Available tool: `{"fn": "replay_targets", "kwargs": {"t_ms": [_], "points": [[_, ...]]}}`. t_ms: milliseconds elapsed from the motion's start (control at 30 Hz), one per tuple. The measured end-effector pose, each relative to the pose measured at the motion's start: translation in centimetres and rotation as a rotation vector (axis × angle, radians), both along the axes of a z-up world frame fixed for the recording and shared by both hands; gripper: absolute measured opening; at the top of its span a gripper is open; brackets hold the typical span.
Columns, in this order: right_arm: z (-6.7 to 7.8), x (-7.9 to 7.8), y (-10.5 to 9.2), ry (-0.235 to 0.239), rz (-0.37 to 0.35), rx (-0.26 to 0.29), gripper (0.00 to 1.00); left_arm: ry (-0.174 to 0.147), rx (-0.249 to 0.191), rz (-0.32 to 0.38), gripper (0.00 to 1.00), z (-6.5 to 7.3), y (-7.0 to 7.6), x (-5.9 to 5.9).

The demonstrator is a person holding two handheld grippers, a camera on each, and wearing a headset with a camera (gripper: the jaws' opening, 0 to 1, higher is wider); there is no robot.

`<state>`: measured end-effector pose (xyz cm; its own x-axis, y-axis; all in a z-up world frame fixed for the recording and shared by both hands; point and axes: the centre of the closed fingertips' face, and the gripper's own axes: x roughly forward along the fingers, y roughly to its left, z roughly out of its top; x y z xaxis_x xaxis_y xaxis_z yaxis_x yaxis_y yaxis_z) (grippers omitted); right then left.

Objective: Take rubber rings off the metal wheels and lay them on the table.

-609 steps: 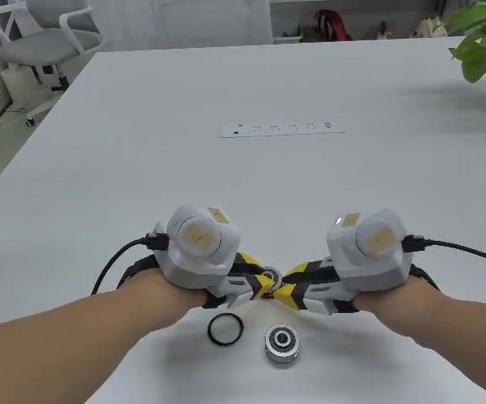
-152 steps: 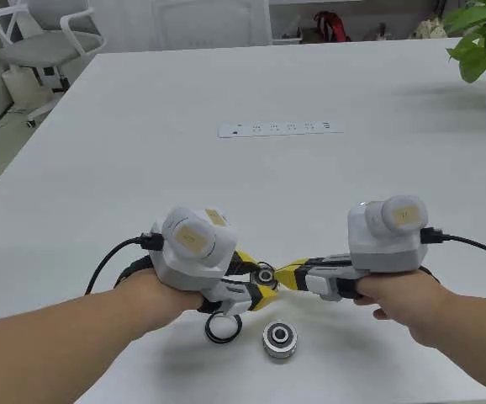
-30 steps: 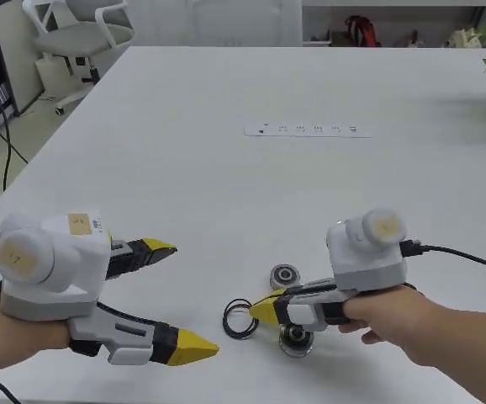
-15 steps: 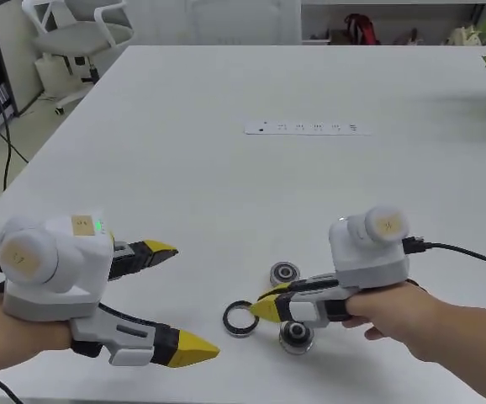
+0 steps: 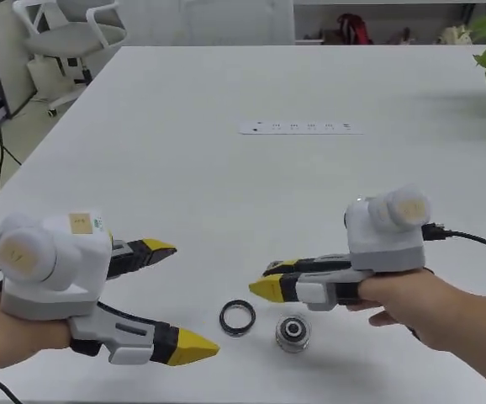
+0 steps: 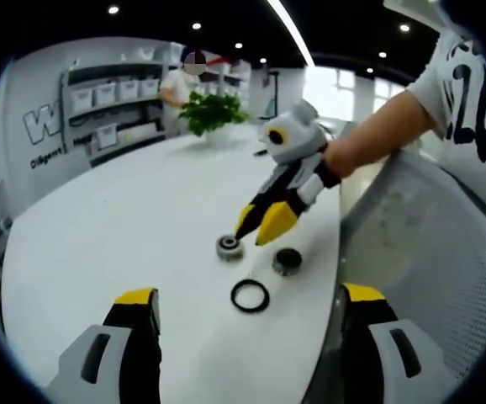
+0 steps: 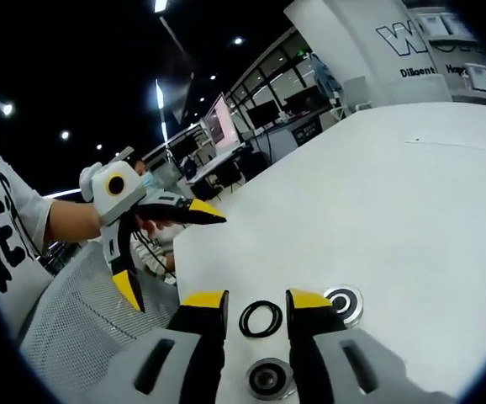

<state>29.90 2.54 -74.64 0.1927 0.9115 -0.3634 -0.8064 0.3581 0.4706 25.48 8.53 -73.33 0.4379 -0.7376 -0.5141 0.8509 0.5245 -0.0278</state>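
Up off the rubber rings (image 5: 237, 317) now, my right claw (image 5: 262, 279), narrow and empty; left claw (image 5: 191, 296) wide.

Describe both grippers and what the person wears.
The left gripper and right gripper match: white-grey bodies with a round cap bearing a beige disc, black jaws tipped in yellow, and a black cable trailing from each. The left carries a small beige sticker. The person wears a white T-shirt with black print.
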Motion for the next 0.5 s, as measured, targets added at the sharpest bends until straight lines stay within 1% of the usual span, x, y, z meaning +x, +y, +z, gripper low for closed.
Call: {"fn": "replay_targets", "kwargs": {"t_ms": [67, 100, 200, 267, 433, 500], "points": [[0.6, 0.3, -0.5, -0.02, -0.009, 0.001, 0.27, -0.001, -0.003, 0.0, 0.9, 0.1, 0.0, 0.1], [0.8, 0.4, -0.8, -0.041, -0.011, -0.005, 0.28, -0.003, -0.003, 0.002, 0.9, 0.2, 0.0, 0.2], [1.4, 0.3, -1.5, -0.081, -0.004, -0.023, 0.32, -0.001, -0.004, 0.011, 0.9, 0.4, 0.0, 0.3], [1.6, 0.6, -2.1, -0.106, 0.0, -0.028, 0.34, 0.002, -0.007, 0.018, 0.89, 0.6, 0.1, 0.4], [2.6, 0.5, -3.0, -0.162, 0.006, -0.038, 0.39, 0.004, -0.008, 0.023, 0.89, 1.1, 0.2, 0.4], [2.9, 0.4, -3.3, -0.171, 0.009, -0.041, 0.41, 0.003, -0.006, 0.021, 0.89, 1.2, 0.2, 0.3]]}}
